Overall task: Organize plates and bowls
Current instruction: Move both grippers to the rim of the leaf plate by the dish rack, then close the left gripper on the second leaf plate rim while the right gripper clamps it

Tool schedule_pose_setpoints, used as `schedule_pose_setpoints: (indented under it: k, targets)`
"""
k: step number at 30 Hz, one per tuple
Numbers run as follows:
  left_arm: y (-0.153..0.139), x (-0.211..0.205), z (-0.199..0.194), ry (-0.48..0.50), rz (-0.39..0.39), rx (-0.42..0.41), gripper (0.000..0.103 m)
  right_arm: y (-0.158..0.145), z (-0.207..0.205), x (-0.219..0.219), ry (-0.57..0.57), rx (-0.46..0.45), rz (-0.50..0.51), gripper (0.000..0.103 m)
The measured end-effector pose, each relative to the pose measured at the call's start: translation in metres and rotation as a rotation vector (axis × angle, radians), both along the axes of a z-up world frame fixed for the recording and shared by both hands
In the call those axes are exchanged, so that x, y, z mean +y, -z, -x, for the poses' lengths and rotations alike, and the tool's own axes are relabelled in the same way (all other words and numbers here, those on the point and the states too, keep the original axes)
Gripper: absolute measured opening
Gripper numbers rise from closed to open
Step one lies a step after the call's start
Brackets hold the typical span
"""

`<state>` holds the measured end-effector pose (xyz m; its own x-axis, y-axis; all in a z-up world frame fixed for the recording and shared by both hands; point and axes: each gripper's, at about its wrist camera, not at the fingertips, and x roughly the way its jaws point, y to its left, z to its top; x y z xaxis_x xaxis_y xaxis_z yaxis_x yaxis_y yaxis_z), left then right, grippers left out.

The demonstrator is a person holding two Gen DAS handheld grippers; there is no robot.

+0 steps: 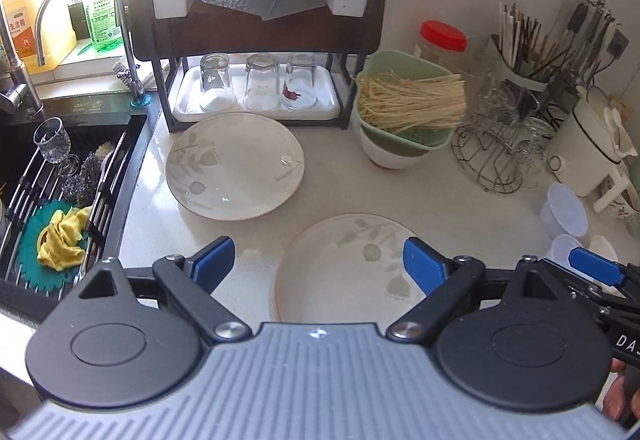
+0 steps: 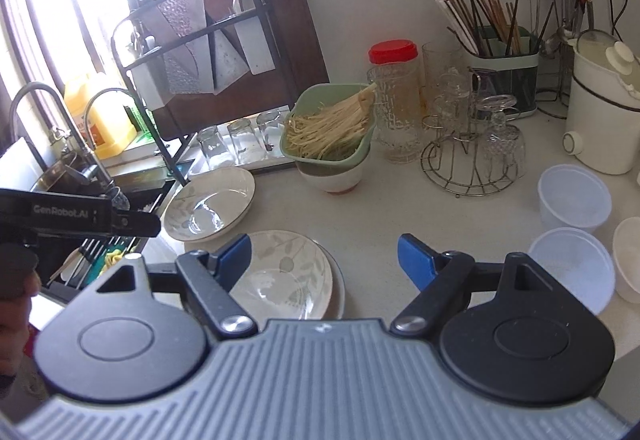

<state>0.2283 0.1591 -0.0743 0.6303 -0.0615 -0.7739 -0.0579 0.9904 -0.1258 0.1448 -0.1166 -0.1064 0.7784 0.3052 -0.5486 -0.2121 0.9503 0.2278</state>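
Two cream plates with a grey leaf pattern lie on the white counter. The far plate (image 1: 234, 166) (image 2: 210, 204) sits beside the sink. The near plate (image 1: 348, 268) (image 2: 288, 272) lies below both grippers and seems to rest on another dish with a darker rim. My left gripper (image 1: 319, 262) hangs open over the near plate's left edge with nothing between its blue pads. My right gripper (image 2: 326, 258) is open too, just right of that plate, with nothing in it. Two clear plastic bowls (image 2: 574, 202) (image 2: 572, 272) and a white bowl (image 2: 630, 260) stand at the right.
A black sink (image 1: 132, 144) with a wire rack, a glass and a yellow cloth is on the left. A dish rack (image 1: 256, 96) holding upturned glasses stands behind. A green strainer of noodles (image 1: 404, 100) sits on a white bowl (image 1: 394, 156). Further right stand a wire glass stand (image 1: 496, 156) and a white pot (image 1: 588, 144).
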Motion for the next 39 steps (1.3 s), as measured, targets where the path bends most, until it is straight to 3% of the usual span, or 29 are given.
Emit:
schedule_pose_setpoints:
  k: [10,14,28,31,37,39]
  targets:
    - [0.031,0.056,-0.057,-0.091,-0.005,0.012,0.095,0.024,-0.048,0.039,-0.016,0.063,0.006,0.081]
    - [0.042,0.077,-0.079,-0.086,0.006,0.014,0.095,0.035,-0.072,0.054,-0.018,0.115,-0.005,0.081]
    - [0.094,0.154,-0.143,-0.102,-0.007,0.046,0.093,0.067,-0.155,0.131,-0.142,0.168,-0.021,0.079]
    - [0.108,0.168,-0.151,-0.117,0.008,0.057,0.086,0.082,-0.173,0.147,-0.157,0.197,-0.019,0.076]
    - [0.13,0.19,-0.164,-0.137,0.105,0.117,0.06,0.106,-0.202,0.167,-0.169,0.262,-0.039,0.067]
    - [0.134,0.192,-0.168,-0.122,0.123,0.128,0.053,0.11,-0.21,0.172,-0.166,0.263,-0.031,0.049]
